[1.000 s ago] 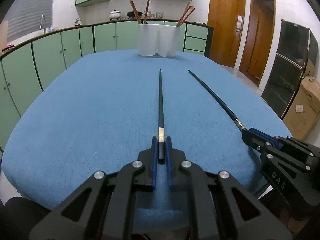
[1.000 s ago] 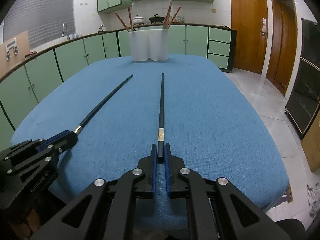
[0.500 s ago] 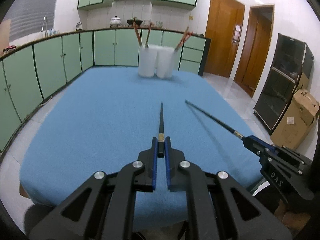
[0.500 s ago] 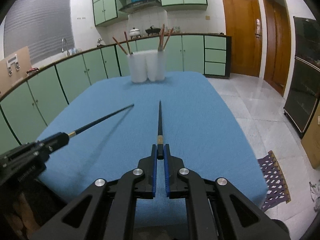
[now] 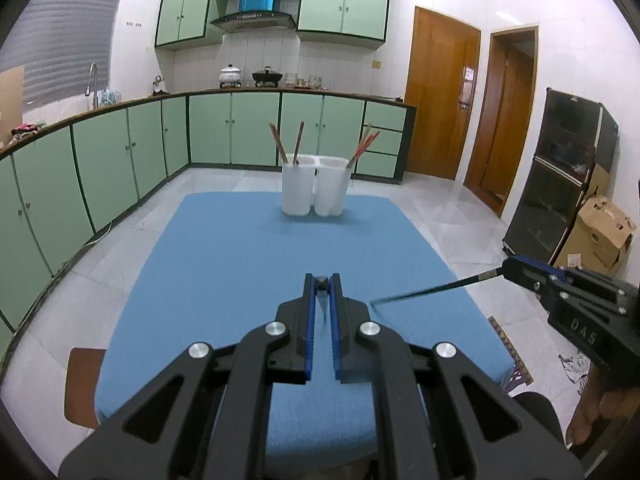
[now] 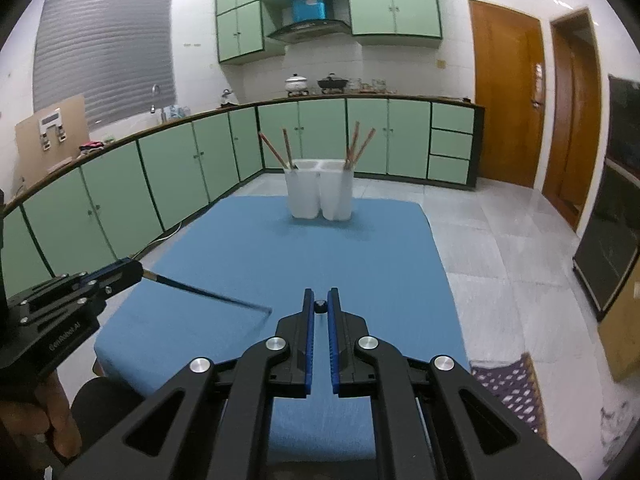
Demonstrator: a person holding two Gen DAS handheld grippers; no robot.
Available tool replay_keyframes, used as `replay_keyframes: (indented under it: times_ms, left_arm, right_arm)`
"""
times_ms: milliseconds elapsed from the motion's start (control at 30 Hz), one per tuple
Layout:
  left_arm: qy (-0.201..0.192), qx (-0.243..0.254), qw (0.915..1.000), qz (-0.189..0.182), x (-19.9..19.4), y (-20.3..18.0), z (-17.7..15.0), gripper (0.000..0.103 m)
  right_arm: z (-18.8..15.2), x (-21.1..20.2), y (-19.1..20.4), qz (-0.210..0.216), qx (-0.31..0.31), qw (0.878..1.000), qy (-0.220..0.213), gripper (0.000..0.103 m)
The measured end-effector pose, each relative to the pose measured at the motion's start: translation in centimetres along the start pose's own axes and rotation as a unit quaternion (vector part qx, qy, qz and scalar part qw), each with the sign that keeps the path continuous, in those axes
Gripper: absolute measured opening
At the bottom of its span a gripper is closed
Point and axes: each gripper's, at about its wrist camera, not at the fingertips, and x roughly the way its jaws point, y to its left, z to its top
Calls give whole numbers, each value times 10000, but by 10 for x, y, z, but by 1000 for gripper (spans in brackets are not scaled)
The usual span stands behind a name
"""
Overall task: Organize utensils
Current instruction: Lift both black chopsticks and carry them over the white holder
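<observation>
My left claw (image 5: 321, 280) and right claw (image 6: 320, 305) each clamp a black chopstick (image 5: 321, 282) end-on above the blue table (image 5: 240, 248), shafts mostly hidden, the white holder (image 5: 312, 188) well beyond.

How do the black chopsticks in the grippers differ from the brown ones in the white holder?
The black chopsticks hang tips-down in the air, clamped at one end; the brown chopsticks stand tilted in the white holder. Black are split between the left gripper and right gripper; brown sit in pairs. All are slim sticks.
</observation>
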Motion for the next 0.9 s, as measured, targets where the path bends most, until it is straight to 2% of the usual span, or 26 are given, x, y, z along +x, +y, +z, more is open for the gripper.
replay_keyframes:
  times_ms: [300,700,900]
  left_arm:
    - [-63,177,9998,-38,2,-3,24,6]
    - [19,265,9996,-122,9,-2,42,6]
    - [34,352,9992,-181,11,-1,63,6]
  right_arm:
    - [32,18,10,25,-416,9989,212,6]
    - [66,29,8,200,-518,9976,413,6]
    - [85,28,8,278,-598,9966,490,6]
